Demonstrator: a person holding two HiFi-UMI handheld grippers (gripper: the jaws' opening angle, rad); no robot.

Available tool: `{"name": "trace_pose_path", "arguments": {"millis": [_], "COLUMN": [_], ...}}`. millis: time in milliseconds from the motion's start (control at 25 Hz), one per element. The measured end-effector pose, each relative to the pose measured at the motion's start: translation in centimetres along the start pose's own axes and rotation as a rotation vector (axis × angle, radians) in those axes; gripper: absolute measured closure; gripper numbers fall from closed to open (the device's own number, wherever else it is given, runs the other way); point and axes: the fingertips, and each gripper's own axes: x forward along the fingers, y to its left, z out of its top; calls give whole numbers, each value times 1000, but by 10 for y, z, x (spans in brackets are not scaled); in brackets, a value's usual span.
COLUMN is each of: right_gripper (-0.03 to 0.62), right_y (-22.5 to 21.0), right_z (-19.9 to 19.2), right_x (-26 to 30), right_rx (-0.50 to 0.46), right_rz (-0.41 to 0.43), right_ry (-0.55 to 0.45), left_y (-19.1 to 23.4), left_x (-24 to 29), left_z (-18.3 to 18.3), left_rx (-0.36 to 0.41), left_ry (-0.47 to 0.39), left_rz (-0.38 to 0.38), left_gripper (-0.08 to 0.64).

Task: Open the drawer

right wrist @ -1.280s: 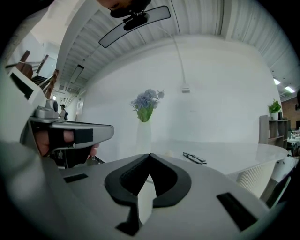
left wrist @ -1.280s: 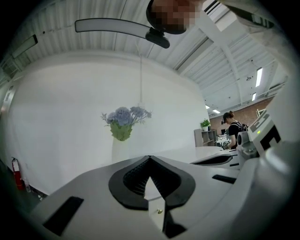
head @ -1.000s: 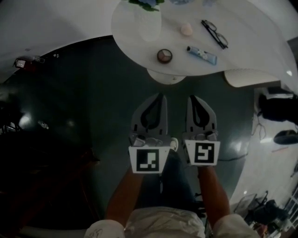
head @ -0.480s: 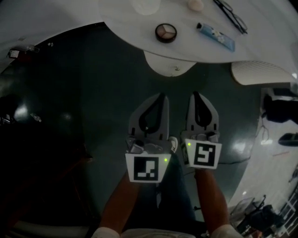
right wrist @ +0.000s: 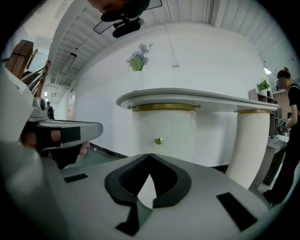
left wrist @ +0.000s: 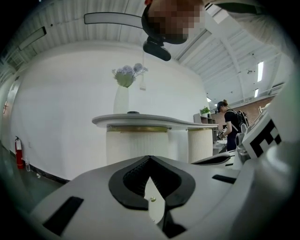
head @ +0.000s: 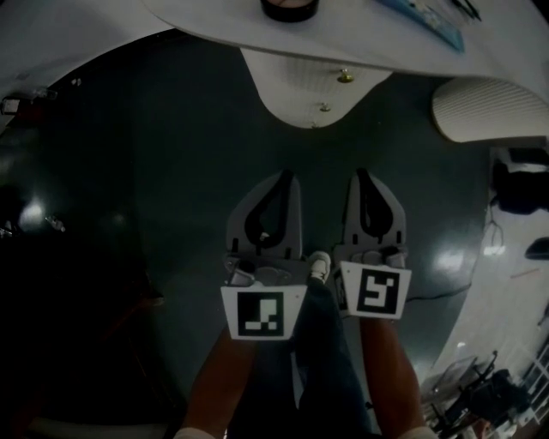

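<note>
Head view: your left gripper (head: 292, 178) and right gripper (head: 358, 177) are both closed on nothing, side by side, apart from the drawer (head: 292, 81) under the counter (head: 197, 26) edge.

1. The head view looks steeply down from high up; the white table (head: 197, 26) sits at 12 o'clock.
2. Each of the 2 gripper views looks low and level along its jaws.
3. All 3 views share the ribbed stand (head: 300, 86) under the table.
</note>
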Motion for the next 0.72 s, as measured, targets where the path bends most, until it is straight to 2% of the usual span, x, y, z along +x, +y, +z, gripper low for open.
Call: {"name": "trace_pose_path", "arguments": {"millis": [160,600,720], "right_gripper": [587,584,554], "right_y": [-1,-1,-4], "right_z": [-13,-7,-4], "right_x": [2,32,46], "right_rx": [0,28,9], "right_rz": [4,46,39], "right_ry": [11,-12,-15], "left_y": [0,-2,-1], "left_x": [3,23,28], "left_z": [-14,-11,-12], "left_rx": [1,17,26], "left_ry": [5,-3,1], "left_rz": [-1,-23,-28], "left_gripper": [565,565,565]}}
